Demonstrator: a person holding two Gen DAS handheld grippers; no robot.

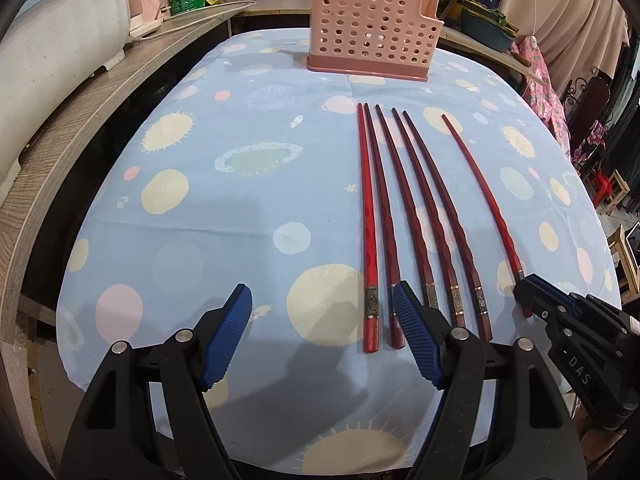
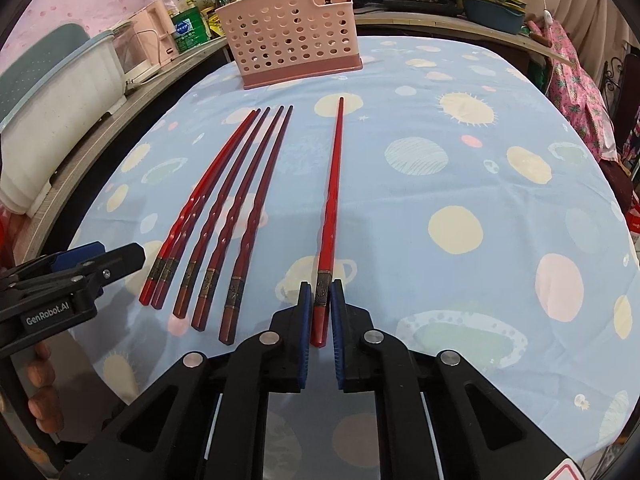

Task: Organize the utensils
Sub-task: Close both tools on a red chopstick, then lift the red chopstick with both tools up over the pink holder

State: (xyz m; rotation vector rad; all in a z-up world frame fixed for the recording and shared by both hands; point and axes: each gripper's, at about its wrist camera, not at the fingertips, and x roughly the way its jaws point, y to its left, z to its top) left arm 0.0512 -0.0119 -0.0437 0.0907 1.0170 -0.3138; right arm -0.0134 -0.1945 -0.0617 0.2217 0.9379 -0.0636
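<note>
I'm clamping my right claw (image 2: 321,286) on the butt end of a lone glossy red chopstick (image 2: 333,184), its tapered tip pointing at the perforated pink plastic holder (image 2: 294,42) across the table (image 2: 460,280). Five twisted-handle chopsticks (image 2: 228,200) are lying parallel, left of it. Left claw (image 1: 322,294) is hanging released over them.

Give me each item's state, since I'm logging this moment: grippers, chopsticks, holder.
Right gripper: jaws shut on the lone chopstick's handle end.
Left gripper: jaws open, holding nothing.
Lone chopstick: lying on the tablecloth, gripped.
Five chopsticks: lying side by side, untouched.
Pink holder: upright, no chopsticks visible inside.
</note>
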